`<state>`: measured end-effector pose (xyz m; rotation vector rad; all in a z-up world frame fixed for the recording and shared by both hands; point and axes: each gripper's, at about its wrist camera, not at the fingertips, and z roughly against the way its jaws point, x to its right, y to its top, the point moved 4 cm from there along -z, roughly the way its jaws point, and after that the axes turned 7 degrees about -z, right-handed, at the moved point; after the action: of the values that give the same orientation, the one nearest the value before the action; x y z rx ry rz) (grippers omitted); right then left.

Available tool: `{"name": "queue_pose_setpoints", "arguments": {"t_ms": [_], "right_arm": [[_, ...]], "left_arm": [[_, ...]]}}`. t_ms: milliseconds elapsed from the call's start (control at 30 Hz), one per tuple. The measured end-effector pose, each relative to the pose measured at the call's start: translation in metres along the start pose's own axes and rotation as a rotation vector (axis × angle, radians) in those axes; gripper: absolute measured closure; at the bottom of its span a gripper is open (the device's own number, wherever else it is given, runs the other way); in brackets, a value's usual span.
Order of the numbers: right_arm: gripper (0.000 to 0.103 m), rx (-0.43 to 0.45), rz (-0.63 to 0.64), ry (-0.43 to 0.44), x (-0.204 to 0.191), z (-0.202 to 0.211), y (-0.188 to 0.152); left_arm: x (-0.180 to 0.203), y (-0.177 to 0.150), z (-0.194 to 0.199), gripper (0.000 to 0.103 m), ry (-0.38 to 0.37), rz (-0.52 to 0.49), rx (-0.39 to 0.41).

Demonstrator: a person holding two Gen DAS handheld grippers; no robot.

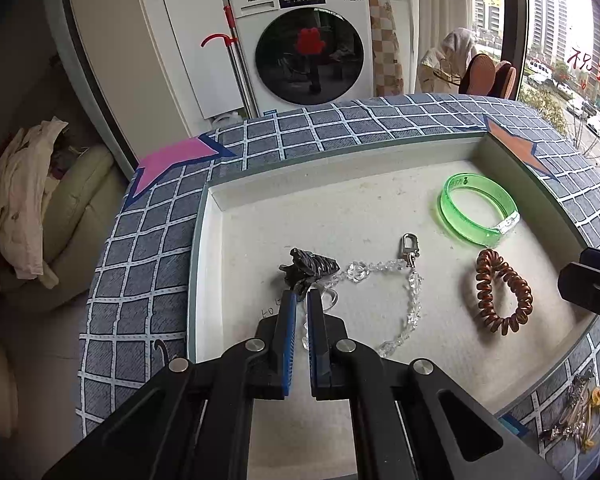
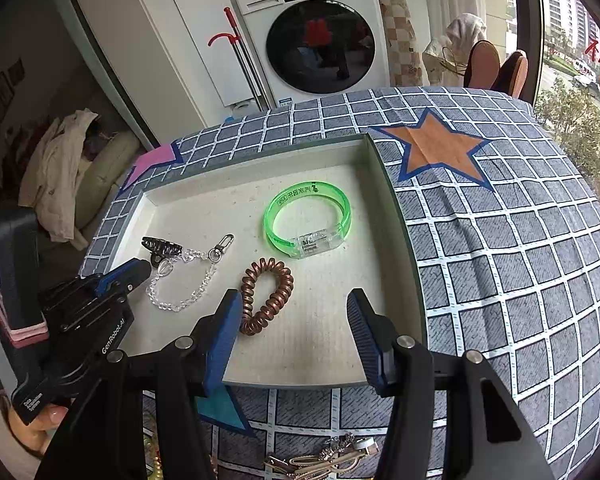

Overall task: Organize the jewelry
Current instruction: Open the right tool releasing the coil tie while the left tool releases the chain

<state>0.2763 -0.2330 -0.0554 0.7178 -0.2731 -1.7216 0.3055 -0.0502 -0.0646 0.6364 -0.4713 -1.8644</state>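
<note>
A shallow white tray [image 1: 260,216] sits on a blue checked cloth. In it lie a black hair claw clip [image 1: 310,264], a clear crystal bead chain [image 1: 358,269] with a metal clasp, a brown spiral hair tie [image 1: 485,284] and a green bangle [image 1: 470,230]. My left gripper [image 1: 301,298] is shut on the lower end of the clip [image 2: 162,245], which rests on the tray floor over one end of the chain [image 2: 196,256]. My right gripper [image 2: 294,308] hangs open above the tray's near part with nothing between its fingers. The hair tie [image 2: 286,284] lies just beyond its left finger, the bangle [image 2: 314,242] farther back.
Loose hair pins and small ornaments [image 2: 324,456] lie on the cloth [image 2: 500,240] in front of the tray [image 2: 320,352]. A hand [image 2: 48,420] holds the left gripper [image 2: 146,266]. A washing machine [image 1: 308,40] and a window stand beyond the table's far edge.
</note>
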Motion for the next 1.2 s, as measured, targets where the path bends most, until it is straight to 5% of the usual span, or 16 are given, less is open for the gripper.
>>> {"name": "queue_pose_setpoints", "arguments": {"t_ms": [1200], "right_arm": [[0.044, 0.027, -0.024, 0.007, -0.002, 0.024, -0.005]], "left_arm": [[-0.010, 0.008, 0.035, 0.078, 0.015, 0.029, 0.063]]}}
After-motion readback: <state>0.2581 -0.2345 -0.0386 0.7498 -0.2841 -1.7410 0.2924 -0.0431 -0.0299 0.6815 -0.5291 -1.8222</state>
